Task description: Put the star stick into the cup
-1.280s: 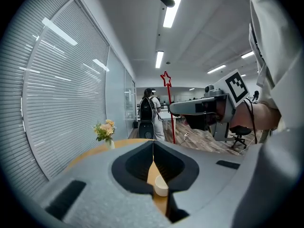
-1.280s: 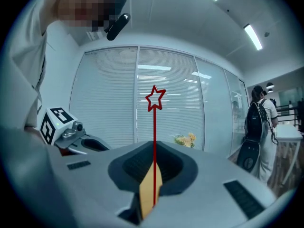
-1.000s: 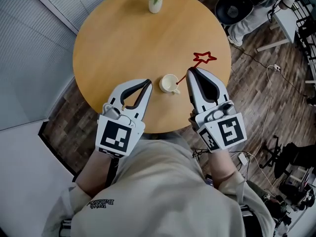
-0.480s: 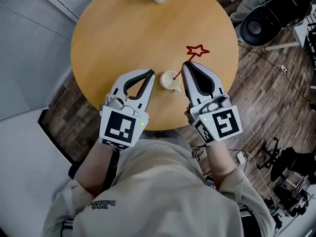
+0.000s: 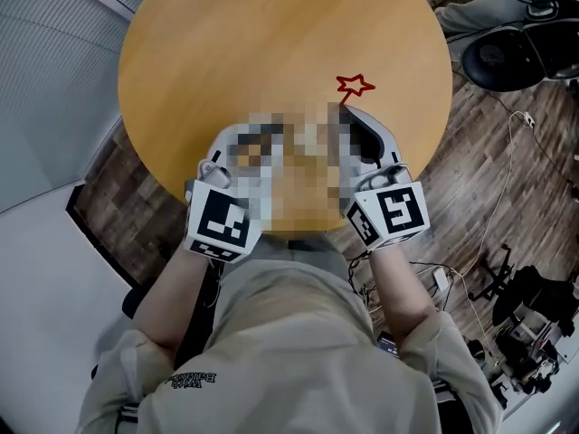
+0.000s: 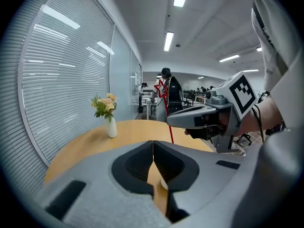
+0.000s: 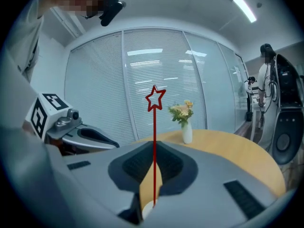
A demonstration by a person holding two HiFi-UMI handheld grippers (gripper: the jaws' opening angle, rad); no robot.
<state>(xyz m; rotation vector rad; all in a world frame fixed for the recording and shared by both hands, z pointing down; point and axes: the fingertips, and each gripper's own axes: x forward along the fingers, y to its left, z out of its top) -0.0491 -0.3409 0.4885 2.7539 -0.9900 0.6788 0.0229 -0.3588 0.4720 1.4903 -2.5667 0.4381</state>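
Note:
My right gripper (image 7: pixel 154 148) is shut on the red star stick (image 7: pixel 154 141), which stands almost upright with its star (image 7: pixel 155 99) on top. The stick's lower end runs down to the white cup (image 7: pixel 148 209), seen just below the jaws. My left gripper (image 6: pixel 153 145) is shut with nothing in it, and a bit of the cup (image 6: pixel 164 183) shows under its jaws. In the head view the star (image 5: pixel 355 85) pokes out past the right gripper (image 5: pixel 344 108). A mosaic patch hides the cup and the left gripper's tips there.
The round wooden table (image 5: pixel 226 43) carries a white vase of flowers (image 7: pixel 187 132) at its far side. Window blinds stand behind it. On the wood floor to the right lie cables and chair bases (image 5: pixel 507 57). People stand far off in the office (image 6: pixel 168 91).
Both grippers have drawn closer together around the cup. The star stick has moved with the right gripper and stands steeper. The head view has shifted, so the table sits higher in it.

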